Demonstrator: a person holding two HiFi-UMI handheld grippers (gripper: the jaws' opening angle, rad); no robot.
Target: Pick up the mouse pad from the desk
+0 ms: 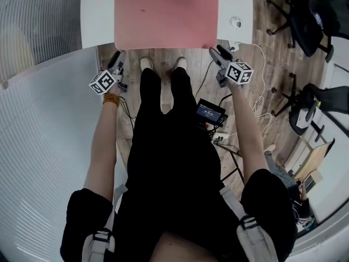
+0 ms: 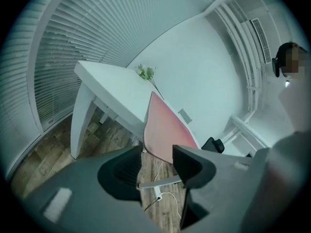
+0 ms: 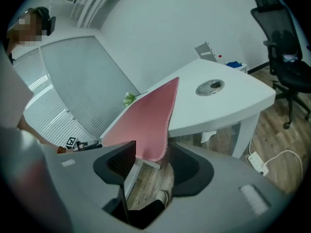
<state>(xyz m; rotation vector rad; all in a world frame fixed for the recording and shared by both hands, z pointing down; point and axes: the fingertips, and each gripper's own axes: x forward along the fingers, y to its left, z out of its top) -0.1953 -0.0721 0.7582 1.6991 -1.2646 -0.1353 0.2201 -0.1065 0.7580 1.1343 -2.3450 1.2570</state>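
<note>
Head view: pad (image 1: 166,12) lay on the desk (image 1: 97,15), front edge overhanging. That gave us a grabbable lip, hence left gripper (image 1: 118,59) and right gripper (image 1: 217,54) at its corners.
Left gripper view: jaws spread, pad just ahead.
Right gripper view: jaws spread, lip seemingly between them.

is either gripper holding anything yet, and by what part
Nothing is held. The left gripper and right gripper both have jaws apart, each by a near corner of the mouse pad on the desk.

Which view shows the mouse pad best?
Head view: the pink mouse pad lies flat on the white desk, seen from above, far edge cropped. Both gripper views show it obliquely and foreshortened.
</note>
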